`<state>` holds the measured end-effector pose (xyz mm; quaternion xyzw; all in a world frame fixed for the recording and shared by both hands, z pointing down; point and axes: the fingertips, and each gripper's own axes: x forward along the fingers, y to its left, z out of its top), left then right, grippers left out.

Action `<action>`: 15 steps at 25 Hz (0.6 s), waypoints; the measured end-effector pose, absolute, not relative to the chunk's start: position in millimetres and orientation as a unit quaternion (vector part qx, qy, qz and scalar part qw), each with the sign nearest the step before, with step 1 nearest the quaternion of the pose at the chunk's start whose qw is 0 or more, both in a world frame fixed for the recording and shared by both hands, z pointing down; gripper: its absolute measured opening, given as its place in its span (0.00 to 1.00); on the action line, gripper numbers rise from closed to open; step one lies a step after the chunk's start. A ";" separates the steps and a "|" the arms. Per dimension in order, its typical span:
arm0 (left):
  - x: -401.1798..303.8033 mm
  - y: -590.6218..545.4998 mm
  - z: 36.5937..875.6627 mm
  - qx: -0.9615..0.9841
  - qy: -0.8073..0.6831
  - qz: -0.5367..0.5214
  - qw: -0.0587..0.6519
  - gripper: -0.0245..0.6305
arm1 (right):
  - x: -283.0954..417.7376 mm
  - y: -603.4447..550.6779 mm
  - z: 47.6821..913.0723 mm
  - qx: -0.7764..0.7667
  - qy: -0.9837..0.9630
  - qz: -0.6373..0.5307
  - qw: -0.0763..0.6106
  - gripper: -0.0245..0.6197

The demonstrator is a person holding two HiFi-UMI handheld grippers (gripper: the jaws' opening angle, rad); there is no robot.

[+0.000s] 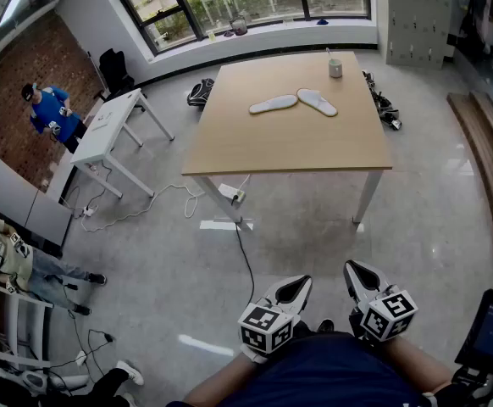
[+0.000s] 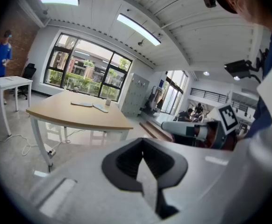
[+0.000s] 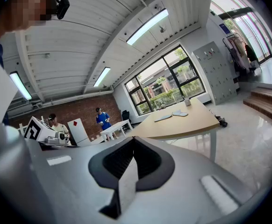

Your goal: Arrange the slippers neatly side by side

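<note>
Two pale grey slippers lie on the far half of a wooden table (image 1: 289, 147), toes nearly meeting in a V: the left slipper (image 1: 274, 103) and the right slipper (image 1: 317, 102). They show small in the left gripper view (image 2: 82, 103) and in the right gripper view (image 3: 172, 114). My left gripper (image 1: 295, 288) and right gripper (image 1: 358, 275) hang low near my body, well short of the table, over the floor. Both are shut with nothing between the jaws.
A small cup (image 1: 335, 68) stands at the table's far right. A cable and power strip (image 1: 232, 195) lie on the floor under the near table edge. A white table (image 1: 111, 130) stands left, with people beyond it. Wooden steps (image 1: 484, 155) run along the right.
</note>
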<state>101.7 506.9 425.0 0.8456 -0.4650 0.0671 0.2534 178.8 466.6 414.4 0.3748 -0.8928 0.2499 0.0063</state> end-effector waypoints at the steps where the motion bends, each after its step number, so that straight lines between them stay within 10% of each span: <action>1: 99.4 506.4 424.0 0.845 -0.466 0.066 0.253 0.04 | 177.6 466.2 413.9 0.375 -0.892 0.250 0.006 0.05; 15: 94.5 456.1 439.3 0.846 -0.454 0.064 0.270 0.04 | 183.6 416.4 428.7 0.404 -0.876 0.263 0.013 0.05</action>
